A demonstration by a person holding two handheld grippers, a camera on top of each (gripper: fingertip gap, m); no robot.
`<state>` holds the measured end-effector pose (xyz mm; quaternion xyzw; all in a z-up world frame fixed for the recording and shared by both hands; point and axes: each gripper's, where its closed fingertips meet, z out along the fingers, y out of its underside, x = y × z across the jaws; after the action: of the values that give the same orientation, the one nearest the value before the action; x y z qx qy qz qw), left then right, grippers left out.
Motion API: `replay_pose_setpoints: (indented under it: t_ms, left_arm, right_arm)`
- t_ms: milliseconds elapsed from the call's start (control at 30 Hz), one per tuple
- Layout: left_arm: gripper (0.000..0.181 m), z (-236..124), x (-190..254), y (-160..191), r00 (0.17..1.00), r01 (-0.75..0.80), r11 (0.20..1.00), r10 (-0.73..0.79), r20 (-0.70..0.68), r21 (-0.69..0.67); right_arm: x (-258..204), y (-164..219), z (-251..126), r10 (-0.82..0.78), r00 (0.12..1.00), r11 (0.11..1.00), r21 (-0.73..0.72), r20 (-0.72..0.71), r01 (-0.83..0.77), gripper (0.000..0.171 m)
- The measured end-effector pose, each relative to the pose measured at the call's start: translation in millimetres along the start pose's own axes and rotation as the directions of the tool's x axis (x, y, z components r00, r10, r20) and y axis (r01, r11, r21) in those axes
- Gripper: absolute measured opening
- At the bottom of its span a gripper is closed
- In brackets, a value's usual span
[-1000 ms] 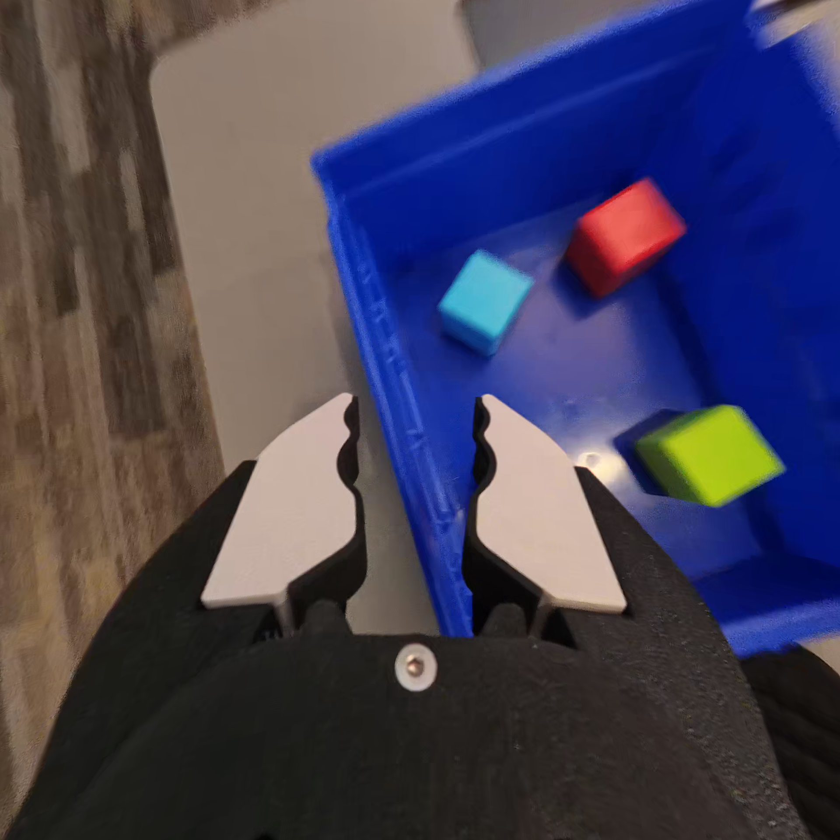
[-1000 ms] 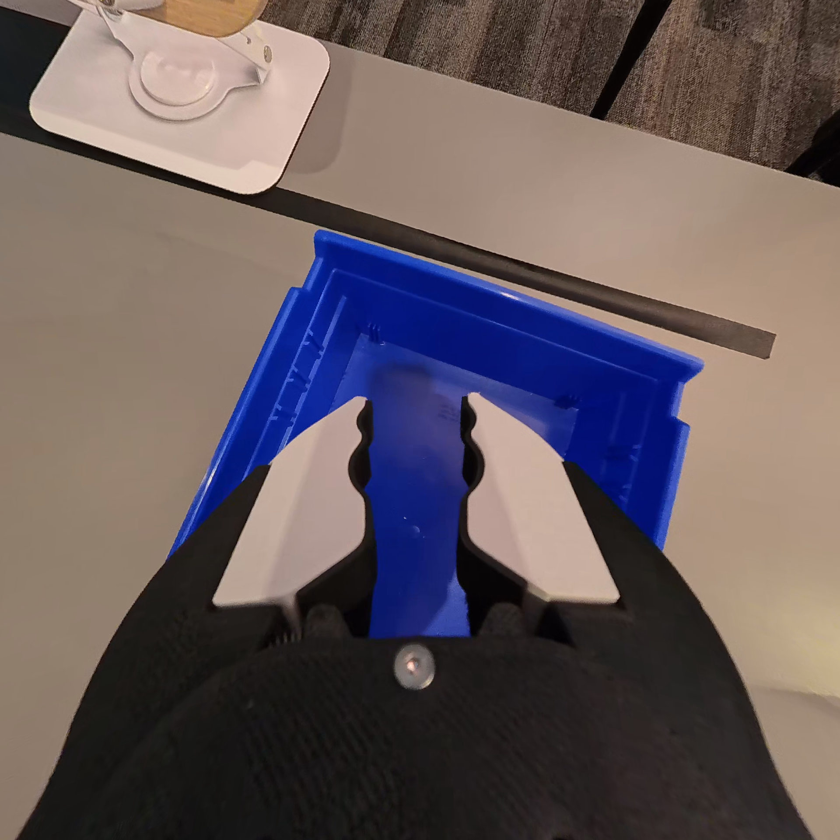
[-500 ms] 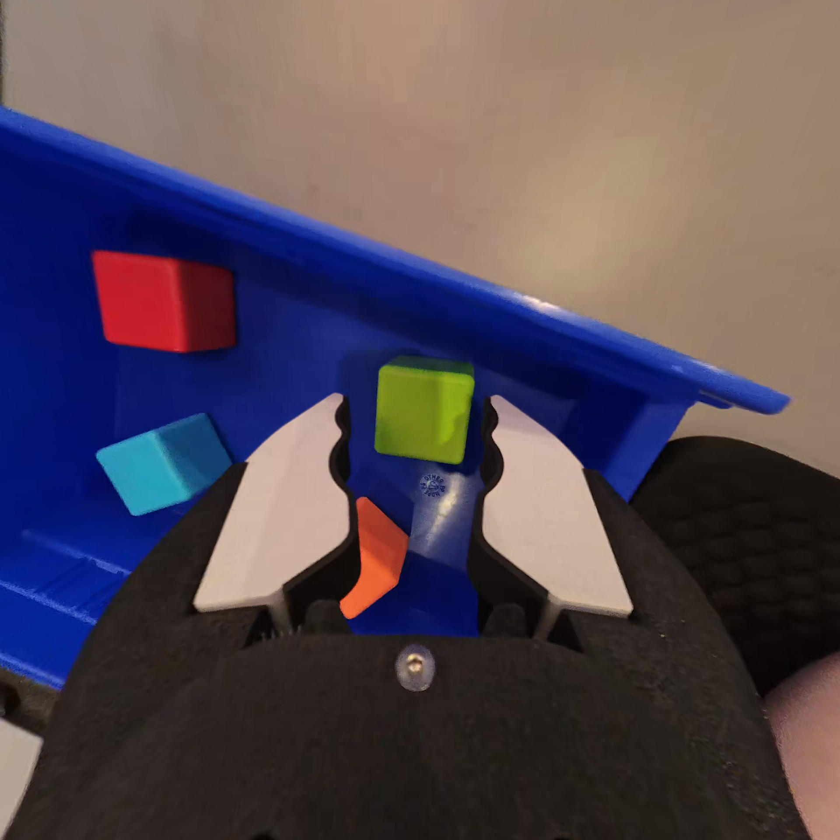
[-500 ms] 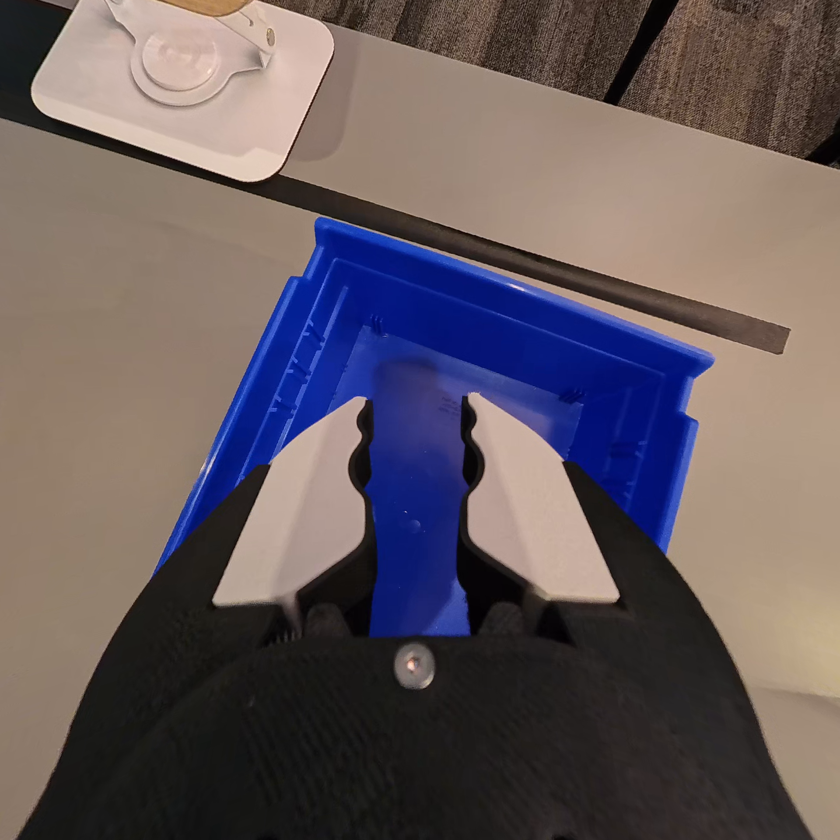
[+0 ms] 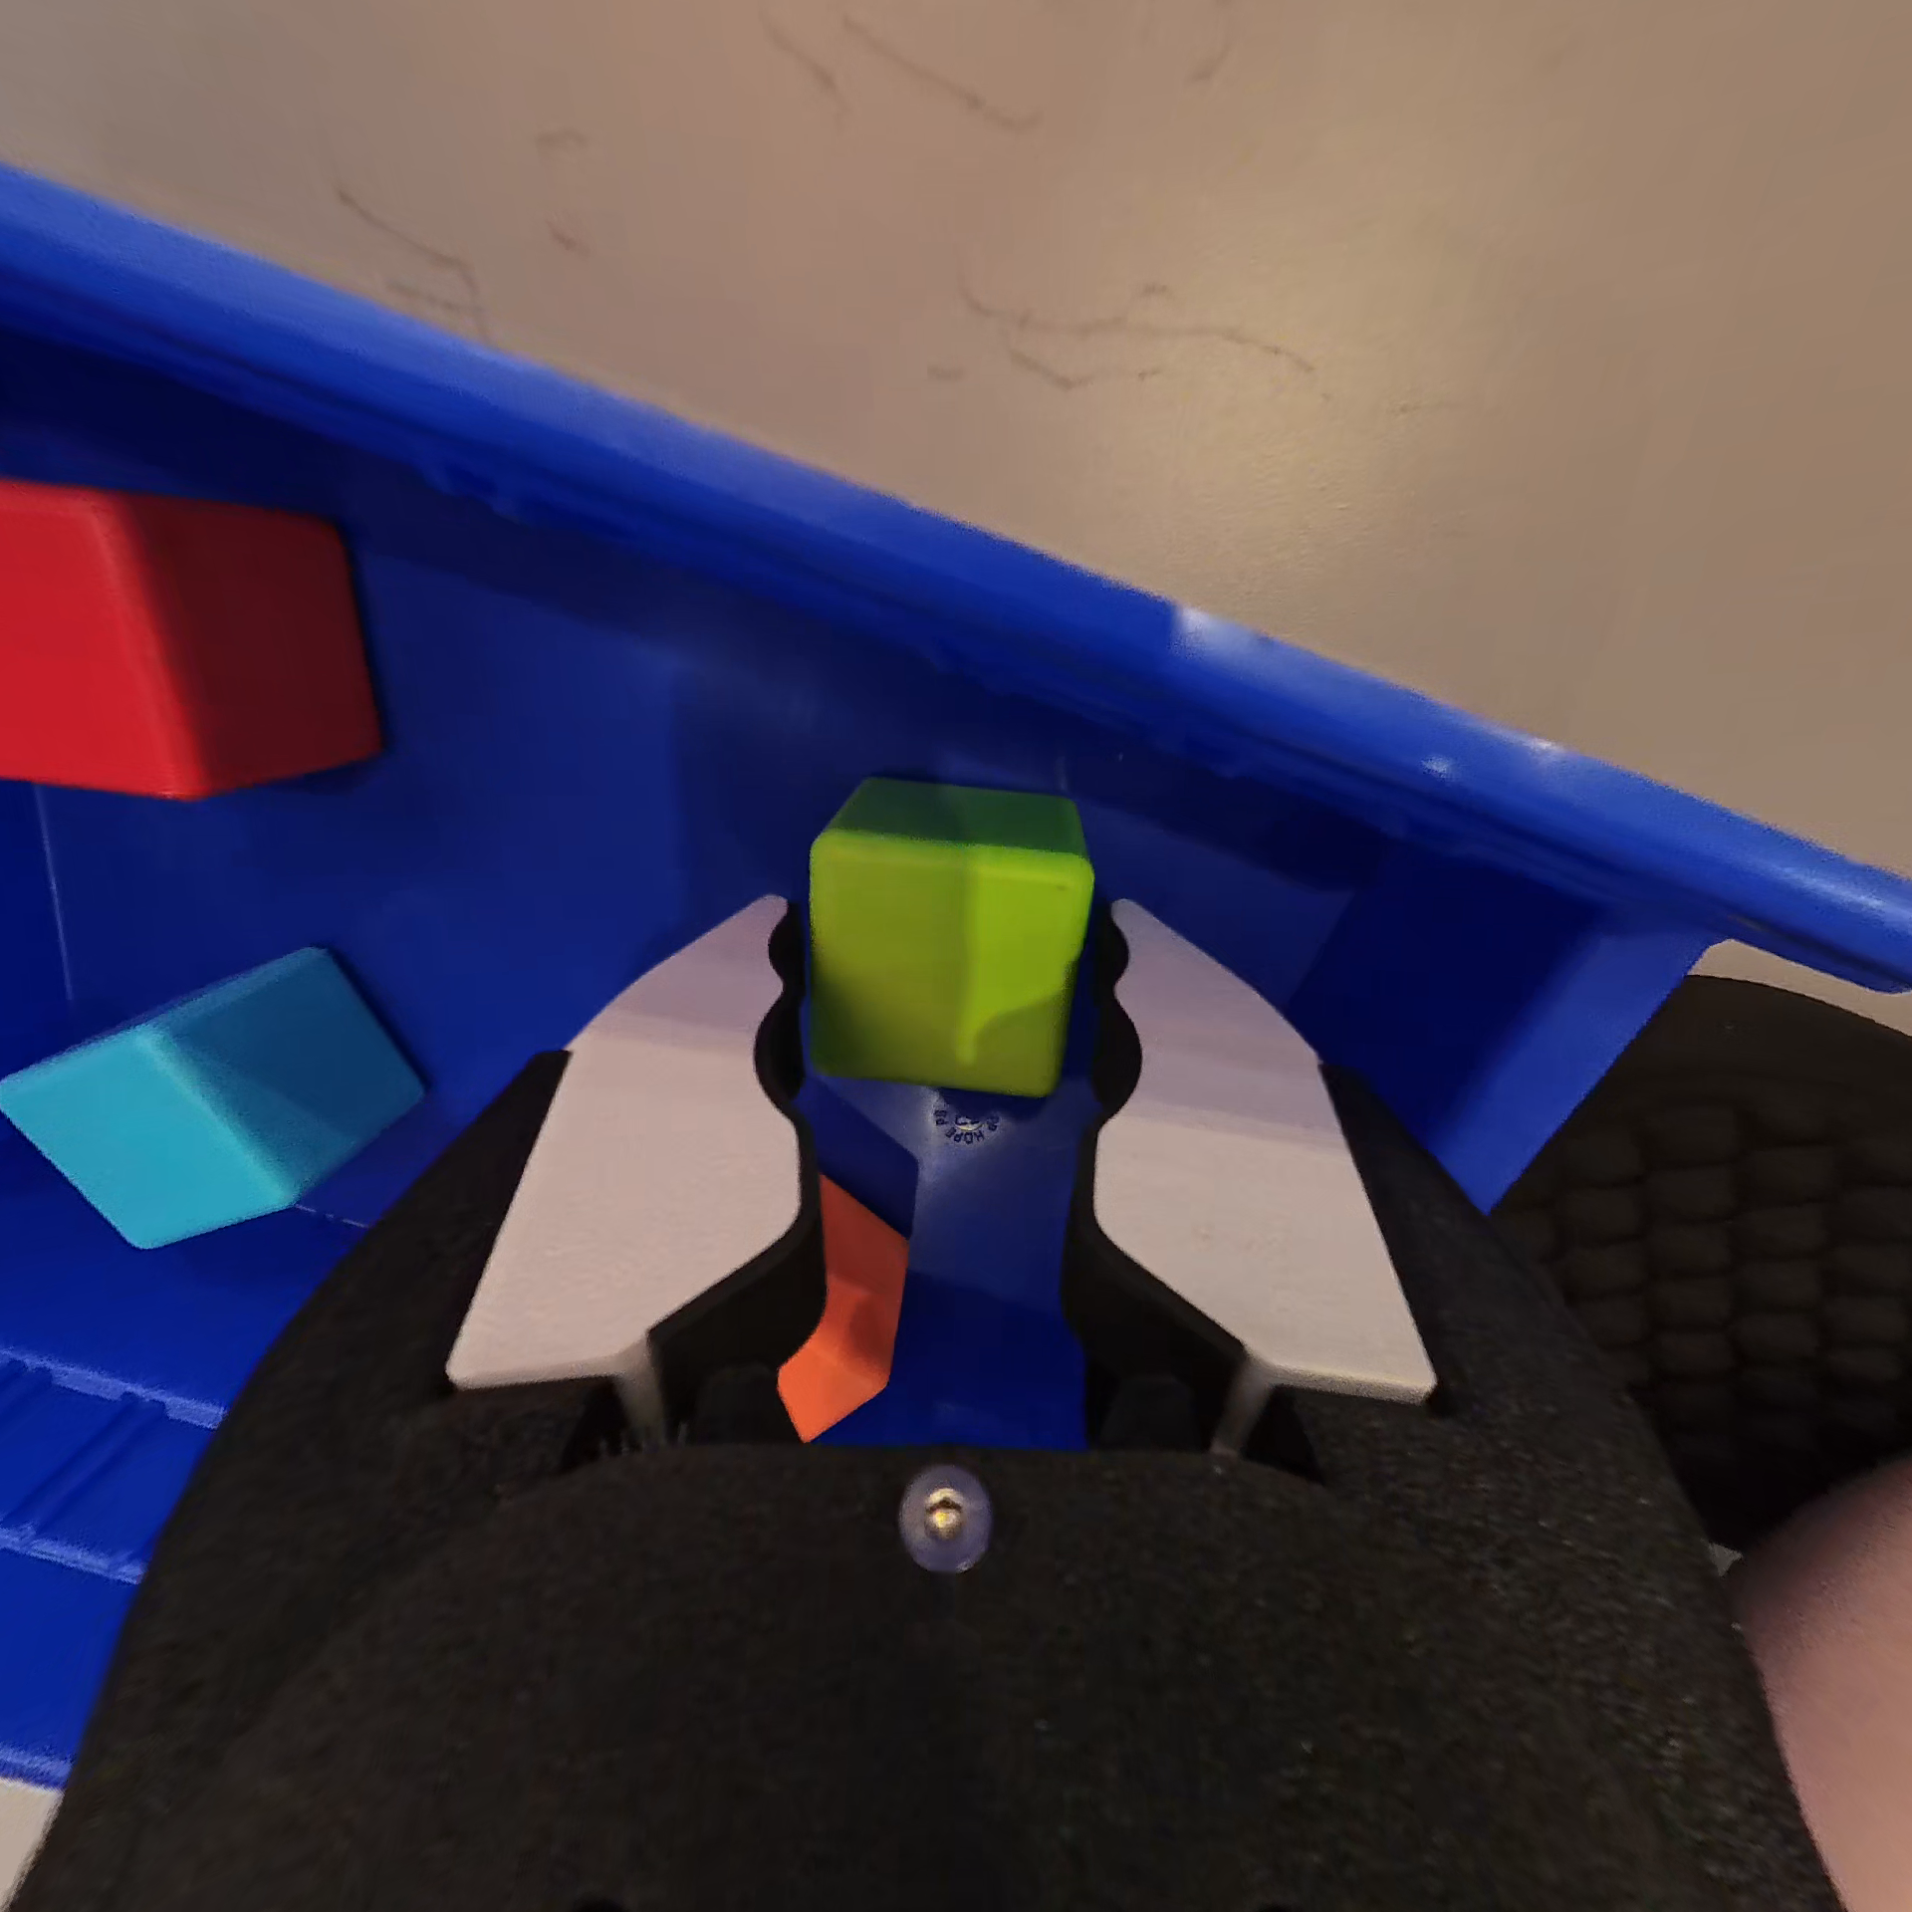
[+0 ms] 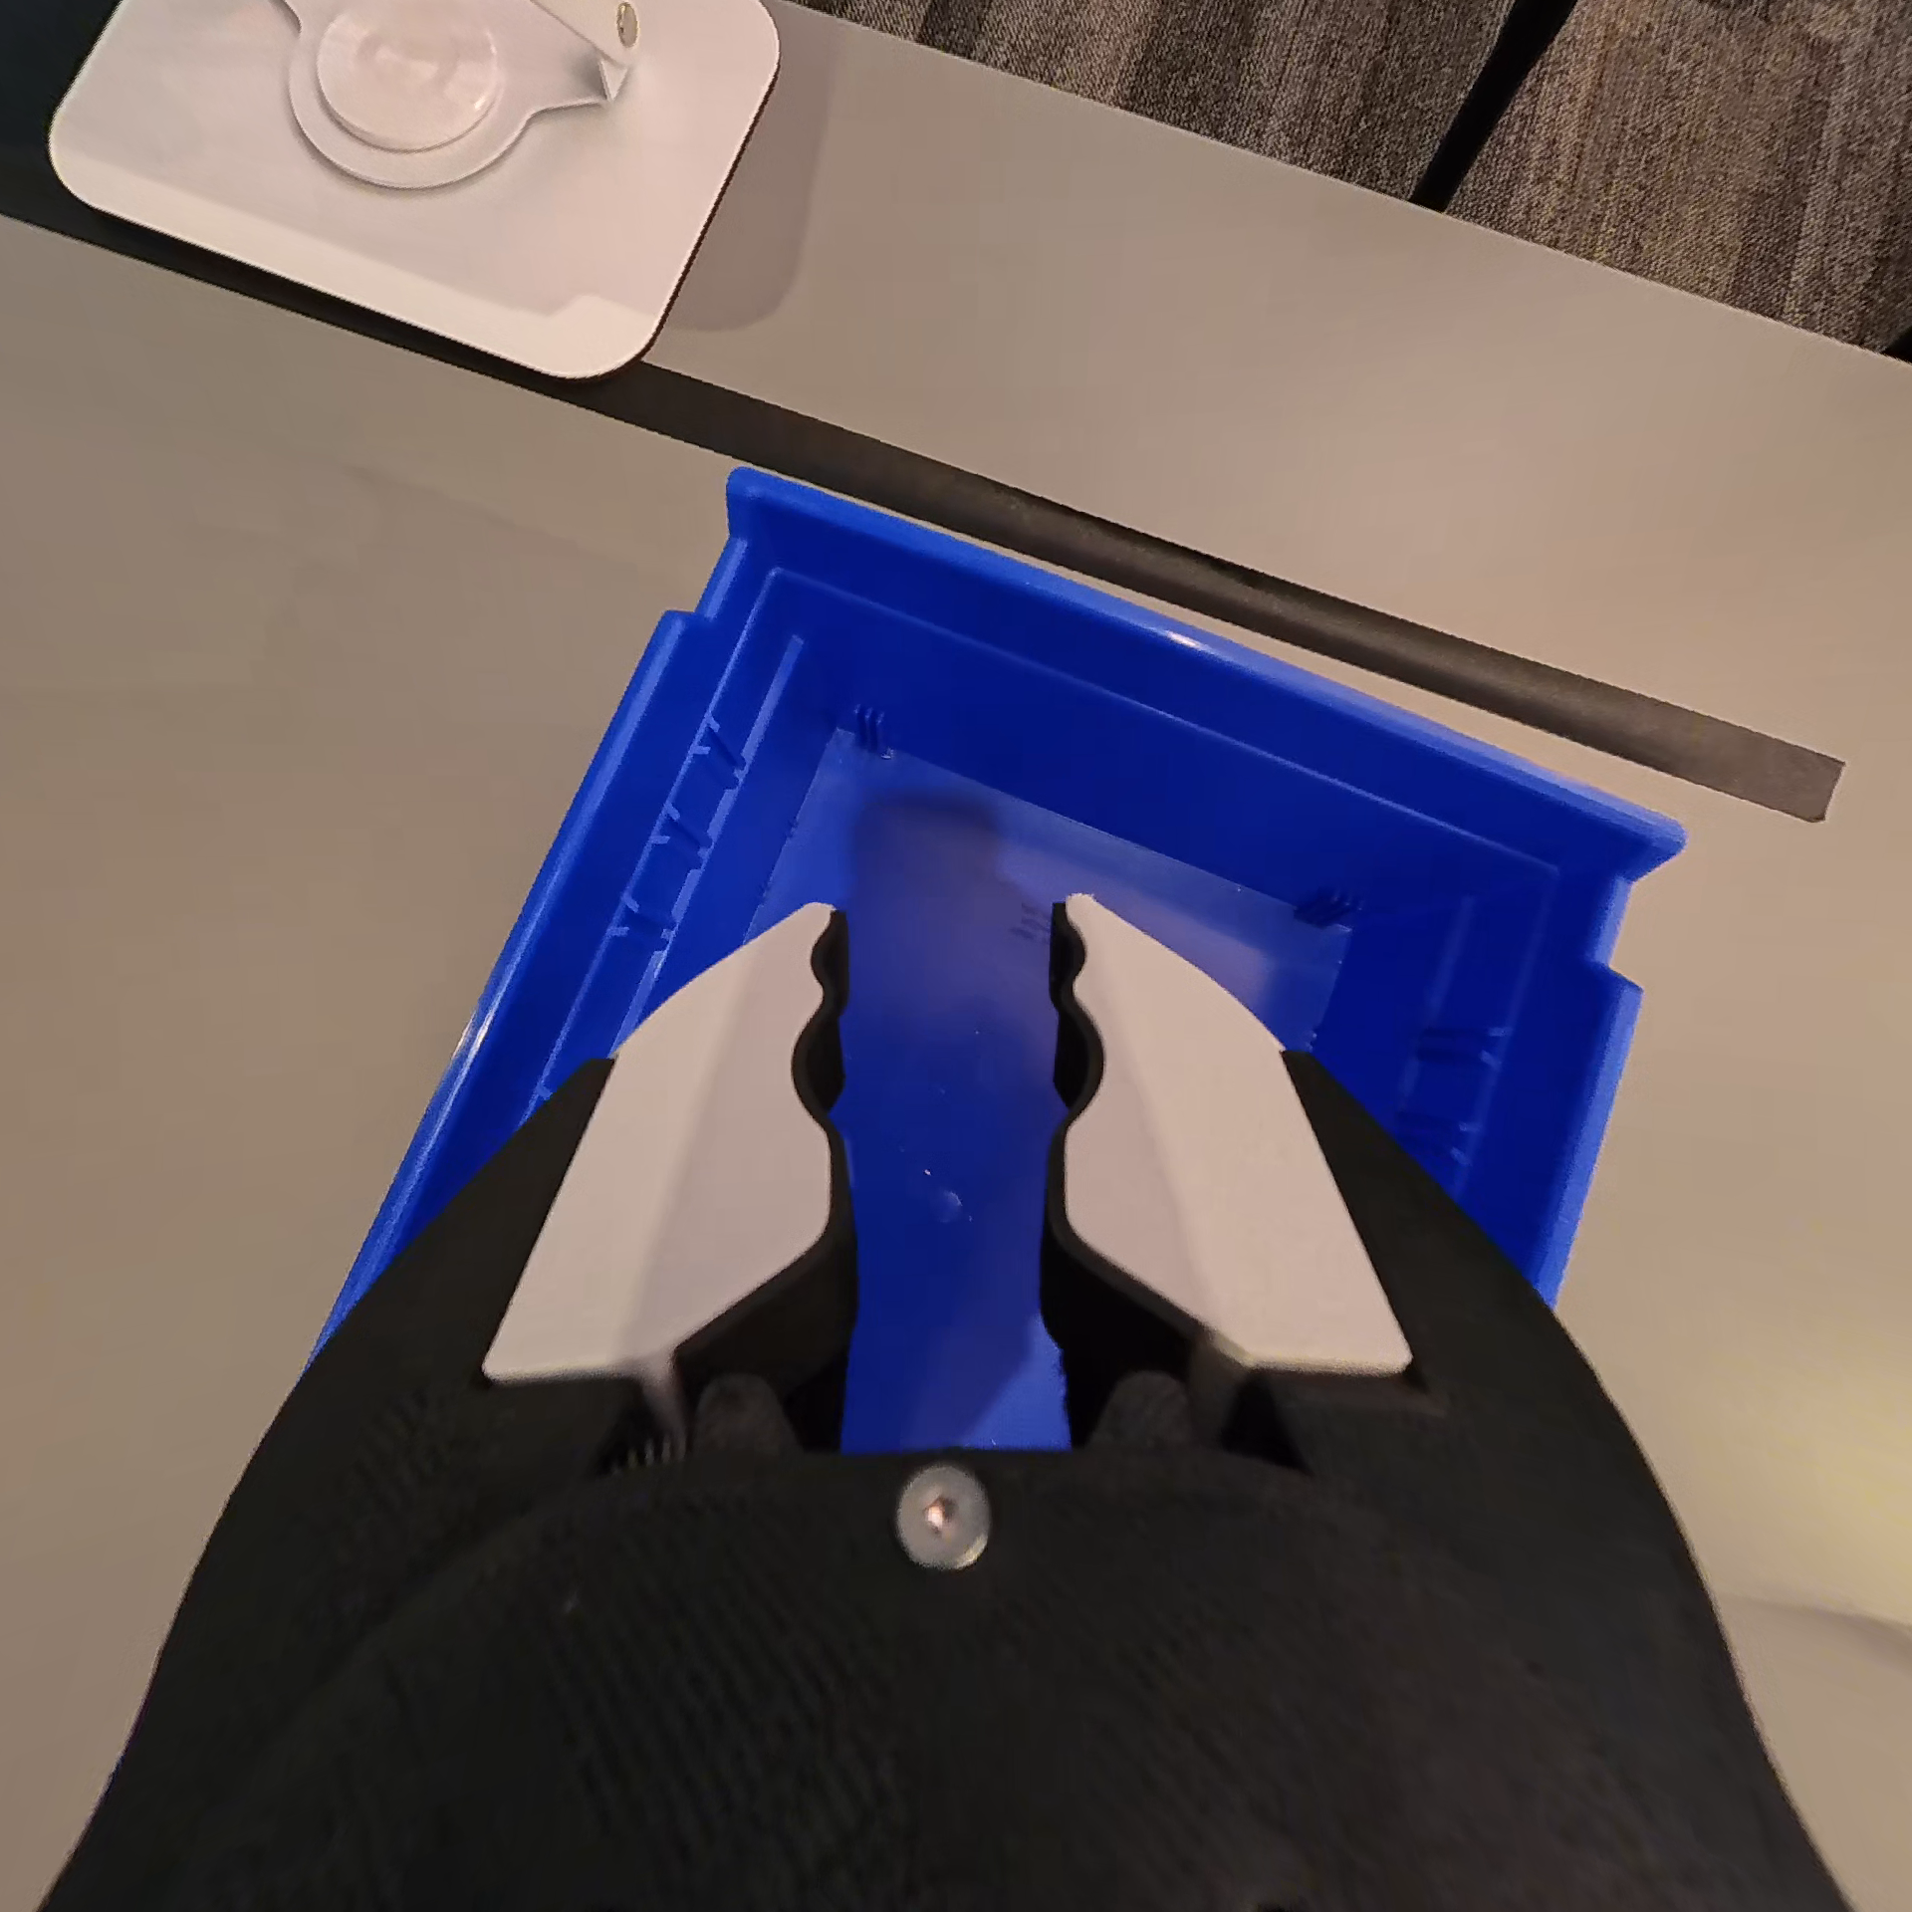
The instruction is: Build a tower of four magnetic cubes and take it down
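Observation:
In the left wrist view, a blue bin [image 5: 1035,579] holds a green cube [image 5: 947,942], a red cube [image 5: 176,641], a light blue cube [image 5: 207,1097] and an orange cube [image 5: 843,1335], the last mostly hidden under my fingers. My left gripper [image 5: 942,916] is open inside the bin, its fingertips on either side of the green cube, with small gaps. In the right wrist view, my right gripper [image 6: 947,916] is open and empty above a second blue bin [image 6: 1190,704], whose visible floor holds nothing.
A white stand base [image 6: 414,176] sits on the grey table [image 6: 259,724] at the far left. A dark seam [image 6: 1242,579] crosses the table behind the bin. Another black gripper body [image 5: 1759,1242] shows at the right of the left wrist view. Tip to tip, the grippers are about 55 centimeters apart.
My left gripper swung from outside the bin's wall into the bin and moved forward until its tips straddle the green cube. The right gripper has risen slightly.

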<state>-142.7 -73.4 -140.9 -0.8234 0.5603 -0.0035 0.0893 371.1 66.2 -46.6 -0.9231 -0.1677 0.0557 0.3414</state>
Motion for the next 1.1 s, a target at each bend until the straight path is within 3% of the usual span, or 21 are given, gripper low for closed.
replay_pose_setpoints:
  t_ms: [300,733,900,967,1100]
  left_arm:
    - [0.049,3,2,2,1.0,-0.004,1.0,0.003,-0.018,-0.015]
    - [0.049,-2,-2,5,0.999,0.043,0.999,-0.043,-0.009,-0.022]
    - [0.049,-44,-20,9,0.984,0.103,0.992,-0.113,0.141,0.073]
    - [0.049,-75,-32,8,0.953,0.105,0.984,-0.141,0.269,0.144]
    - [0.049,-139,-33,-12,0.878,0.051,0.946,-0.195,0.437,0.319]
  right_arm:
    - [0,-9,-6,-0.016,1.0,0.998,0.06,-0.007,0.017,0.041]
    - [4,-2,-1,-0.033,0.999,0.999,0.02,-0.019,0.034,0.042]
    - [10,-5,-5,-0.028,0.999,0.999,0.044,-0.029,0.029,0.041]
    - [14,-10,-11,-0.031,0.999,0.996,0.085,-0.039,0.034,0.04]
    - [14,-51,-52,-0.077,0.995,0.903,0.419,-0.065,0.098,0.029]
